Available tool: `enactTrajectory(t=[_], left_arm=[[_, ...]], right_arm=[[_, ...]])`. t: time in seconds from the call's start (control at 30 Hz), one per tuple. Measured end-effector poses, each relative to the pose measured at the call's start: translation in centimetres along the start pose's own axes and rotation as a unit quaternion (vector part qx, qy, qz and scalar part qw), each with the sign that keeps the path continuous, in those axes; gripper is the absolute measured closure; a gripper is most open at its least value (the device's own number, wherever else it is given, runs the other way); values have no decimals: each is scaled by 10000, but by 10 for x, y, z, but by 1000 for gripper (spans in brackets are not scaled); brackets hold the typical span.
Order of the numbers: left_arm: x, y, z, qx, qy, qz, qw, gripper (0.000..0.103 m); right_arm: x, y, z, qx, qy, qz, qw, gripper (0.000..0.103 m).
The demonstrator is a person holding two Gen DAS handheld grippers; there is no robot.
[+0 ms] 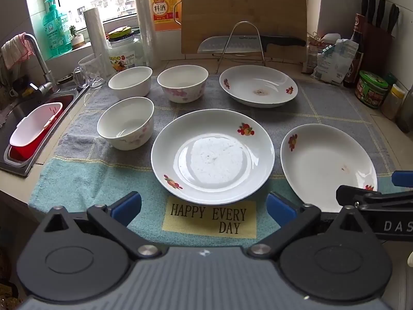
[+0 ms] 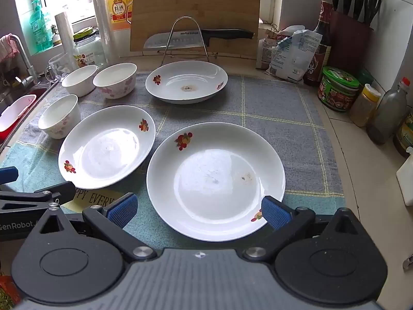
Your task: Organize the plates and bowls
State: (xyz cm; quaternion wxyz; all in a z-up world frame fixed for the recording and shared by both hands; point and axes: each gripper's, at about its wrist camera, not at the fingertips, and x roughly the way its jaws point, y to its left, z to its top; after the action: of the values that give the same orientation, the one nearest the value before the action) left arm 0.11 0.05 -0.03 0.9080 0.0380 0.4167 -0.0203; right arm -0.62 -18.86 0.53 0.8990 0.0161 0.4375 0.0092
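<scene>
Three white plates with fruit prints lie on a checked mat (image 1: 90, 175): one in the middle (image 1: 213, 156), one at the back (image 1: 258, 85), one at the near right (image 1: 325, 165). Three white bowls stand to their left: two at the back (image 1: 130, 80) (image 1: 183, 82) and one nearer (image 1: 126, 122). My left gripper (image 1: 204, 208) hovers open at the middle plate's near rim, touching nothing. My right gripper (image 2: 198, 211) is open over the near edge of the right plate (image 2: 215, 180), its blue pads wide apart and empty. The middle plate (image 2: 107, 146) lies to its left.
A sink holding a red and white basin (image 1: 36, 134) borders the mat on the left, with a glass mug (image 1: 90, 73) beside it. A cutting board (image 1: 242, 13) and a knife on a wire rack (image 1: 247, 44) stand behind. Jars and bottles (image 1: 371, 91) crowd the right.
</scene>
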Motion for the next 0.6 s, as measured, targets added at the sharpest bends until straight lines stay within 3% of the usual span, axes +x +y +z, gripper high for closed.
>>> enactTrajectory(t=[0.6], left_arm=[[-2,0,9,58,-63,-17,10000,1]], right_arm=[[-3,0,5,112,-80,7,9999,0]])
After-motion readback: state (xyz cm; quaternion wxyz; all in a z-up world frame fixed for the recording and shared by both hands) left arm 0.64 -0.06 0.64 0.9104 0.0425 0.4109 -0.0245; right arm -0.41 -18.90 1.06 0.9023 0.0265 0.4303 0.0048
